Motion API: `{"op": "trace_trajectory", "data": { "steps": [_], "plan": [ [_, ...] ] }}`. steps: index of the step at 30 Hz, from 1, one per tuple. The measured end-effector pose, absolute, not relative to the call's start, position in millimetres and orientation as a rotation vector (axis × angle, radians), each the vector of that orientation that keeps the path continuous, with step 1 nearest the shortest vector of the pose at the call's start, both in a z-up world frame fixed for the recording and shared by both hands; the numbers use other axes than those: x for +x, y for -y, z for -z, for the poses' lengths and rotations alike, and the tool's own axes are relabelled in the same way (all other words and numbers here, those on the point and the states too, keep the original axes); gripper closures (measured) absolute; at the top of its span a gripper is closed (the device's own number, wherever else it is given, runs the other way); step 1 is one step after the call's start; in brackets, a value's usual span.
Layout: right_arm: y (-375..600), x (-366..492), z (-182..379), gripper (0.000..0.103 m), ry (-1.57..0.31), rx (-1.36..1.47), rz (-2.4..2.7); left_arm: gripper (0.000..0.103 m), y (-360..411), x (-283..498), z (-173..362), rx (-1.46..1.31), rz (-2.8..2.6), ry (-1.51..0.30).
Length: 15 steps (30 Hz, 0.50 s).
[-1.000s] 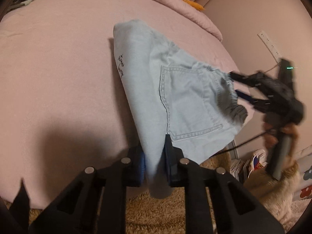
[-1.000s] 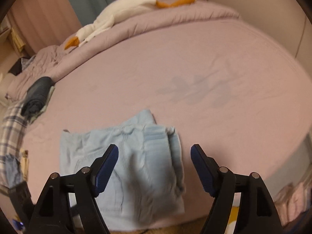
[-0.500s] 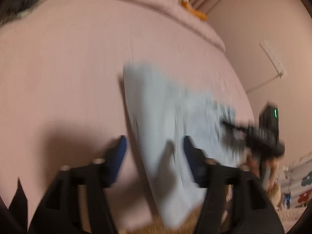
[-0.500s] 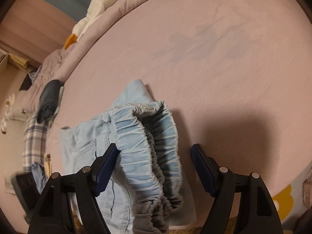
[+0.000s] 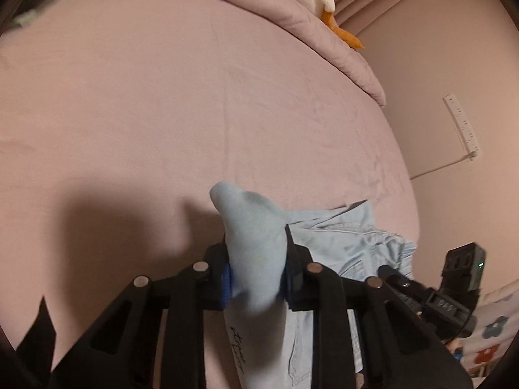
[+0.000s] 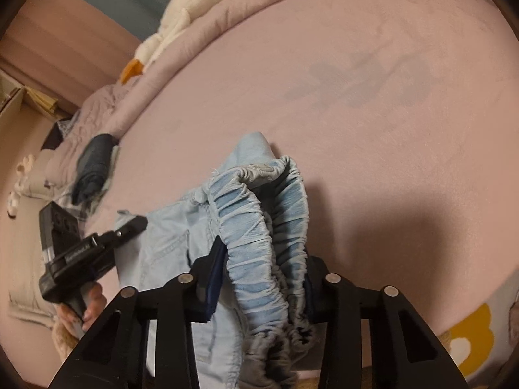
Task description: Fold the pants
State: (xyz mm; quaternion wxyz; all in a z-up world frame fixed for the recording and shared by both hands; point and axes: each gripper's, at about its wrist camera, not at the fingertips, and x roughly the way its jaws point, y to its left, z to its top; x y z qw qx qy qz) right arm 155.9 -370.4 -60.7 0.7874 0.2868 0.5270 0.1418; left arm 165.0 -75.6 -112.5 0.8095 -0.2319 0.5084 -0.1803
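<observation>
Light-blue pants (image 5: 256, 259), bunched, on pink bed (image 5: 162, 97)

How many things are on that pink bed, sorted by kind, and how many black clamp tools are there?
Light blue pants: 1
Dark folded garment: 1
White plush toy with orange parts: 1
Black tools: 2, left tool and right tool, both clamped on the pants
Total: 5

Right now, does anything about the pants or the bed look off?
Nothing damaged. The pants hang bunched off the bed edge, left gripper pinching a folded corner, right gripper closing on the waistband.
</observation>
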Motion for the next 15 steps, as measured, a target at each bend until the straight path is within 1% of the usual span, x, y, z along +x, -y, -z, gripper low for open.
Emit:
{"op": "trace_trajectory", "data": {
  "steps": [3, 8, 9, 11, 12, 13, 14, 15],
  "plan": [
    [357.8, 157.0, 60.7, 0.066, -1.142, 0.633, -0.346, 0.079, 55.6, 164.0, 107.9, -0.445, 0.347, -1.078],
    [340.3, 171.3, 87.5, 0.068, -1.198, 0.576, -0.282, 0.075, 34.1, 176.8, 143.4, -0.478, 0.333, -1.176],
    [340.8, 171.5, 90.3, 0.068, -1.202, 0.572, -0.277, 0.071, 33.4, 176.8, 147.1, -0.481, 0.324, -1.178],
    [345.0, 172.9, 89.8, 0.067, -1.216, 0.586, -0.283, 0.068, 34.2, 172.0, 143.5, -0.464, 0.314, -1.147],
    [345.9, 174.7, 87.9, 0.065, -1.228, 0.581, -0.288, 0.062, 35.4, 168.8, 140.0, -0.435, 0.297, -1.135],
    [346.0, 176.8, 83.9, 0.064, -1.243, 0.562, -0.289, 0.057, 35.0, 165.0, 136.7, -0.417, 0.279, -1.127],
    [344.5, 177.9, 80.4, 0.06, -1.246, 0.541, -0.285, 0.055, 36.5, 162.0, 132.5, -0.41, 0.263, -1.119],
    [342.7, 178.7, 73.0, 0.056, -1.238, 0.501, -0.276, 0.051, 36.2, 158.3, 129.9, -0.412, 0.253, -1.112]
  ]
}}
